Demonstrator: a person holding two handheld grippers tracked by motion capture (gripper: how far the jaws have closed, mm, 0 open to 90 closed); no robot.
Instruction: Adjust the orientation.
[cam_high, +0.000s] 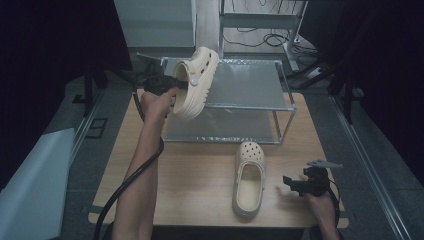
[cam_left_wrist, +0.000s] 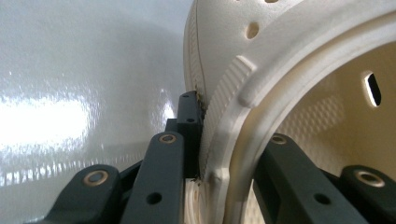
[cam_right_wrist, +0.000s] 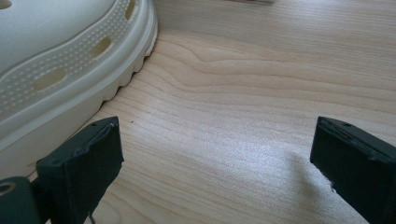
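The left gripper (cam_high: 176, 86) clamped the raised clog's (cam_high: 196, 82) sidewall, holding it tilted above the rack's (cam_high: 250, 106) upper shelf, apparently for shelving. In front of the rack, the right gripper (cam_high: 295, 183) sat unclenched beside the second clog (cam_high: 248, 179).

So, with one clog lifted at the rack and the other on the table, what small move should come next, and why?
Probably lower the left gripper so the held clog settles on the rack's top shelf. It hangs tilted at the shelf's left end, its rim clamped. The right gripper is open beside the second clog.
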